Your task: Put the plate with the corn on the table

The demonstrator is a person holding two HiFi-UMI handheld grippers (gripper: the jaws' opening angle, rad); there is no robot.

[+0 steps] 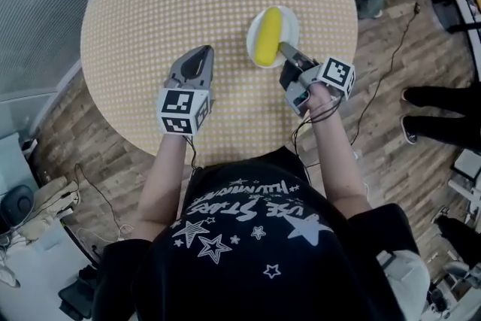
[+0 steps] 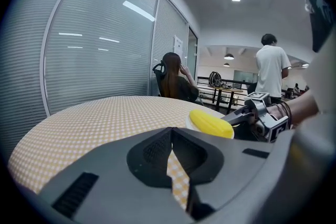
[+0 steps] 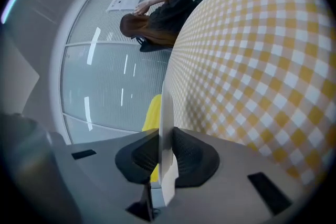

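From my end I see a black short-sleeved T-shirt (image 1: 255,237) printed with white stars, some solid and some only outlined, under a curved line of white lettering I can't read. The left claw (image 1: 201,55) has a pale grey wedge-shaped shell with a dark hollow on top. The right claw (image 1: 285,50) looks darker and narrower. The left marker cube (image 1: 183,111) and the right marker cube (image 1: 336,76) are white with black square patterns on their faces. Thin black cables (image 1: 325,113) loop at the right wrist, and one thin lead (image 1: 194,155) runs down from the left cube. Up close, the left claw's pads (image 2: 152,152) are black and finely ribbed, set in smooth grey moulding.
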